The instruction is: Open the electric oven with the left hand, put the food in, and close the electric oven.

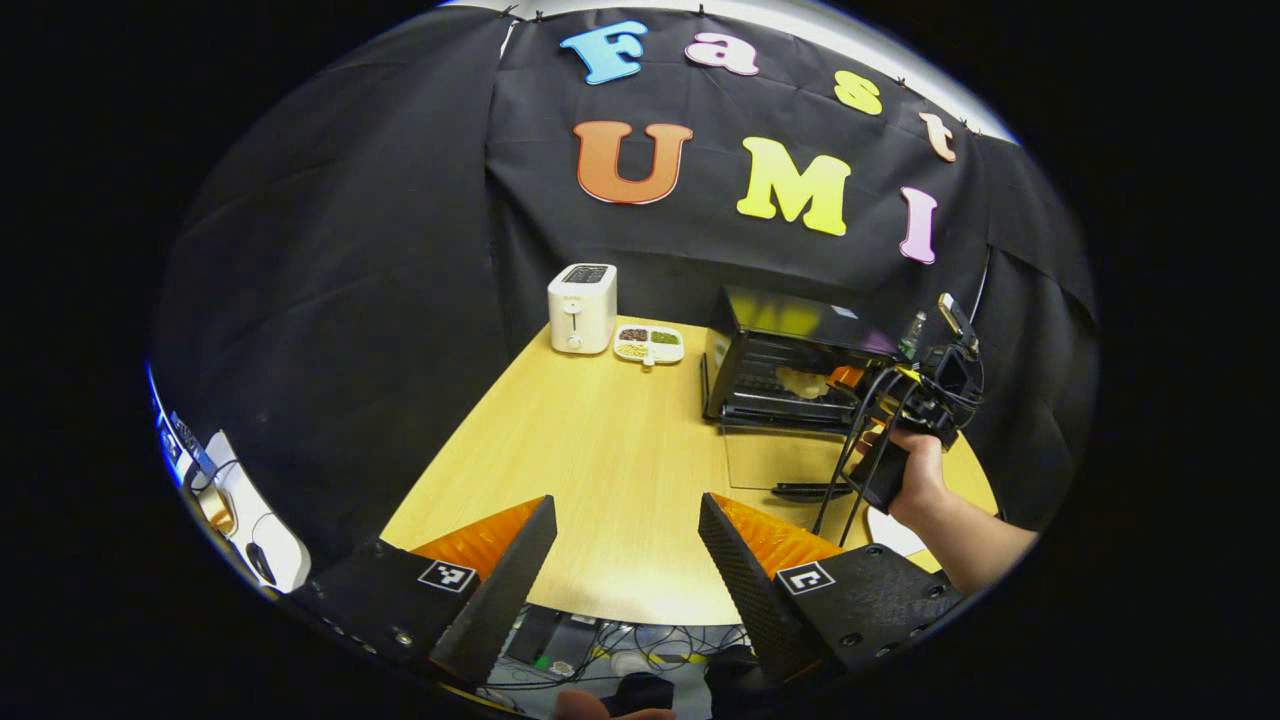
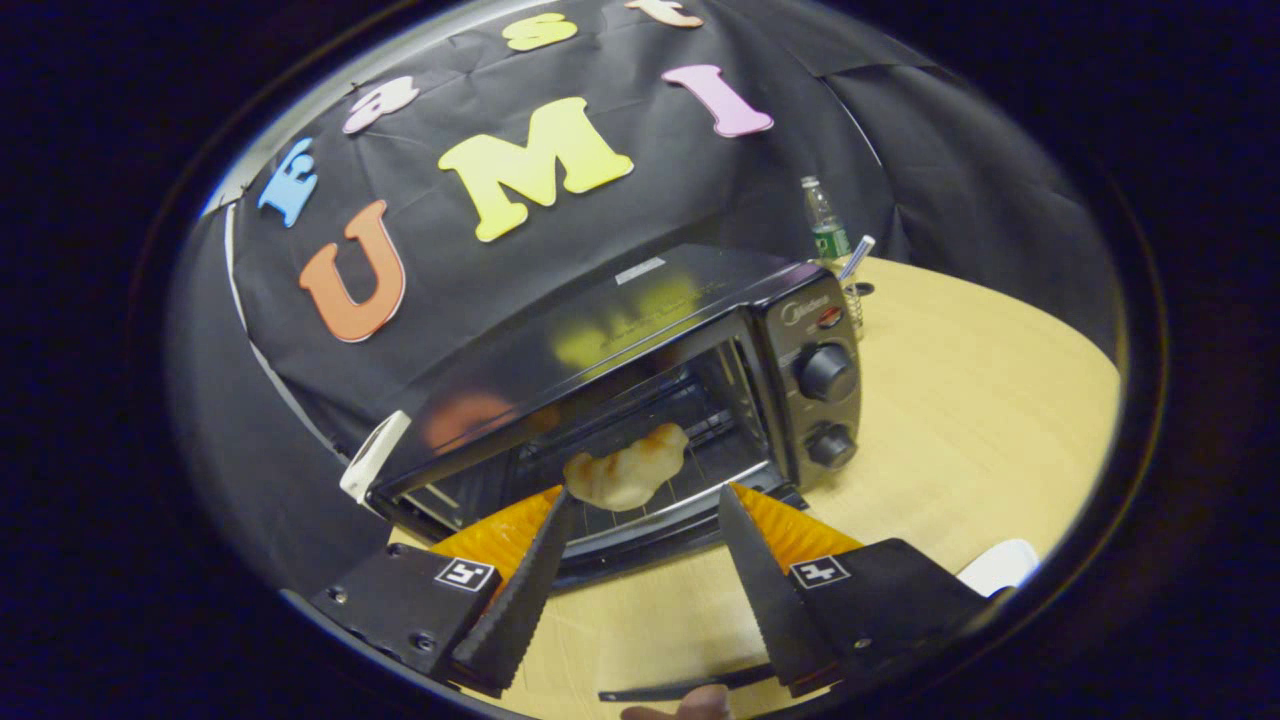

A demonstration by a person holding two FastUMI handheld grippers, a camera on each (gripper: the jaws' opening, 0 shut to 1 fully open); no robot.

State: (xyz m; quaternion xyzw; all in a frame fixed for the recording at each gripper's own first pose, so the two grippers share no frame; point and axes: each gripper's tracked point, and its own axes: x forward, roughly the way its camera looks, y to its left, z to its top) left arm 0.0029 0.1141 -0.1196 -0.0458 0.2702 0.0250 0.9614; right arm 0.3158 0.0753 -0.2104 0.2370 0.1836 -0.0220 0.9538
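the electric oven [image 2: 640,400] is sitting on the wooden counter [image 1: 620,440] with its door [image 1: 790,462] lying open and flat in front of it. the food [image 2: 628,468], a pale bread piece, is resting on the rack inside. the right gripper [image 2: 640,520] is hovering at the oven mouth, its fingers spread apart and holding nothing, the bread lying just beyond the tips. a hand [image 1: 915,470] is gripping its handle. the left gripper [image 1: 625,530] is hanging over the near edge of the counter, fingers wide apart and empty. a white toaster [image 1: 582,308] and a divided snack tray [image 1: 649,344] are standing at the far end.
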